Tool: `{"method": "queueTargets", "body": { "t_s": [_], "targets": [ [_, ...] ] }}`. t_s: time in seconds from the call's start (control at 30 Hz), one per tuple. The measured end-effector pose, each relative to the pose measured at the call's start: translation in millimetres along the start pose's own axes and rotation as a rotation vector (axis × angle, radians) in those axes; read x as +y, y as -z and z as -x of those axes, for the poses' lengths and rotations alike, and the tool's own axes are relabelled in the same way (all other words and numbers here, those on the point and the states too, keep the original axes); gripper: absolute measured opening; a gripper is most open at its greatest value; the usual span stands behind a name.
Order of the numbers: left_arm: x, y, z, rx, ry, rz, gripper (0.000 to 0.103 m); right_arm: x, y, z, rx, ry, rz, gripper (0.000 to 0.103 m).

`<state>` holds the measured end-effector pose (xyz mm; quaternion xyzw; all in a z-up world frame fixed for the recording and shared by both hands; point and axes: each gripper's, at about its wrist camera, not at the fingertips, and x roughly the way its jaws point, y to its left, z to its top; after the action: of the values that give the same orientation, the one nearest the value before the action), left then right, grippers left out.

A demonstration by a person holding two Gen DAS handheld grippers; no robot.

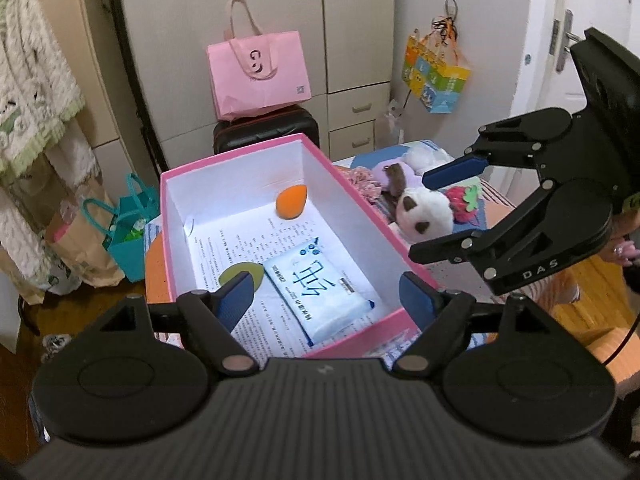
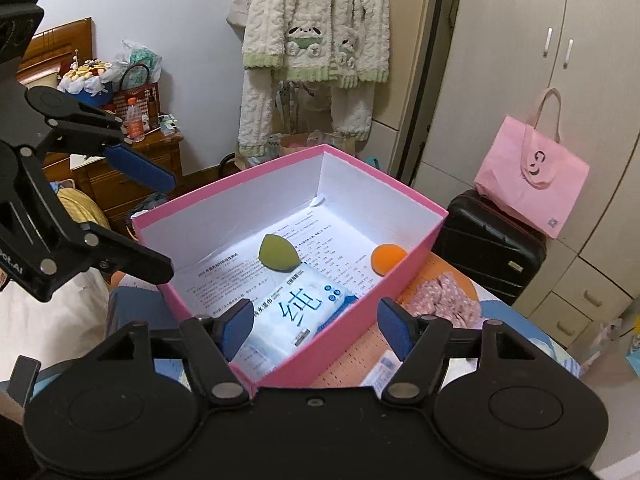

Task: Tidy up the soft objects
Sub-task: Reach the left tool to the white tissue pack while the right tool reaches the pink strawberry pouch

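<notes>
A pink box (image 1: 234, 151) (image 2: 384, 181), white inside, stands on the bed with printed paper on its floor. In it lie a blue-white tissue pack (image 1: 316, 288) (image 2: 288, 312), an orange egg-shaped sponge (image 1: 291, 202) (image 2: 387, 258) and a green sponge (image 1: 244, 270) (image 2: 277, 254). My left gripper (image 1: 326, 300) (image 2: 170, 228) hangs open over the box's near end, nothing between its pads. My right gripper (image 2: 316, 328) (image 1: 420, 216) is also open and empty, above the box's other side. Right of the box lie a white-brown plush (image 1: 424, 208), a purple plush (image 1: 390, 172), a strawberry toy (image 1: 464, 200) and a floral cloth (image 2: 444, 300).
A pink tote bag (image 1: 258, 76) (image 2: 532, 184) sits on a black suitcase (image 2: 488, 248) behind the box. A teal bag (image 1: 128, 236) stands on the floor at left. Fleece clothes (image 2: 316, 40) hang on the wall. A cluttered wooden nightstand (image 2: 120, 176) and wardrobe drawers (image 1: 356, 120) stand nearby.
</notes>
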<state>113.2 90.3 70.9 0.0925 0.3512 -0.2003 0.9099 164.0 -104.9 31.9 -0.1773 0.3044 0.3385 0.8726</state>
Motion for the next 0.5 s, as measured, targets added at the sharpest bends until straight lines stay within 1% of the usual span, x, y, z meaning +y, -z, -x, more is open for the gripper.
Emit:
{"method": "queueTargets", "body": {
  "t_s": [0.23,0.33,0.5],
  "targets": [
    [-26.6,0.8,3.7,-0.004,0.026,-0.051,0.079,-4.9,16.3,28.2,-0.033,0.035,-0.011,0.076],
    [-42.9,0.5,4.4,-0.004,0.049,-0.087,0.079,-9.6,26.8,41.8,-0.053,0.048,-0.025,0.077],
    [-75.1,0.1,3.9,-0.009,0.063,-0.162,0.079,-24.7,49.5,66.4,-0.106,0.073,-0.076,0.078]
  ]
}}
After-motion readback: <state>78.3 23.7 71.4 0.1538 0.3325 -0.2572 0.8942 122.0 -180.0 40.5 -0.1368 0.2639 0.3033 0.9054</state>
